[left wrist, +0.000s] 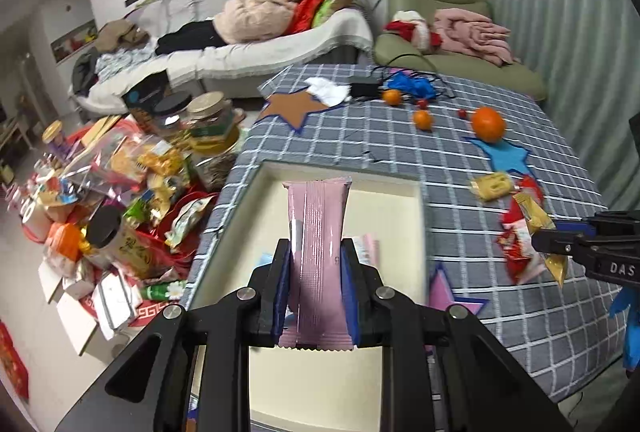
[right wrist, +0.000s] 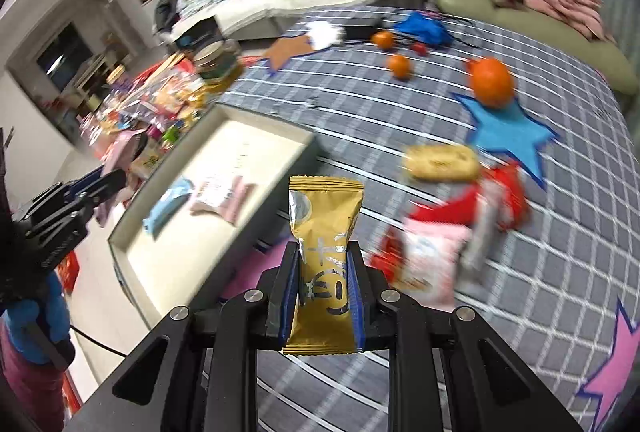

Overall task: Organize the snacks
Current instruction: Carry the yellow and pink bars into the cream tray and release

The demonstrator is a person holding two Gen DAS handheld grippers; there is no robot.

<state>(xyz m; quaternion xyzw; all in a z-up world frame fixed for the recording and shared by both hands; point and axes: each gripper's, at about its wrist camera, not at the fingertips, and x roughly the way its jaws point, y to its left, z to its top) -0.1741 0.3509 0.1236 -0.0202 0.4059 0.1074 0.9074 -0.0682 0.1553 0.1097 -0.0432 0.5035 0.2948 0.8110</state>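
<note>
The left gripper (left wrist: 316, 272) is squeezing a long pink snack pack (left wrist: 318, 232) between its fingers (left wrist: 282, 284), and the pack is pointing straight out ahead, long way forward. It is hanging right over the cream box (left wrist: 400, 216), which is sitting on the checked counter (left wrist: 400, 143). So the left side is the near one: the box is straight below its fingers. The right gripper (right wrist: 324, 288) is squeezing a gold snack pack (right wrist: 324, 232) that is standing up between its fingers. From the right wrist view, the box is lying off to the left, so that arm is needing to swing left to reach it. A blue pack (right wrist: 168, 209) and a pink pack (right wrist: 224, 199) are already lying flat inside the box. More snacks, a red pack (right wrist: 500, 199) and a yellow biscuit (right wrist: 440, 161), are waiting on the counter to the right of the gold pack.
</note>
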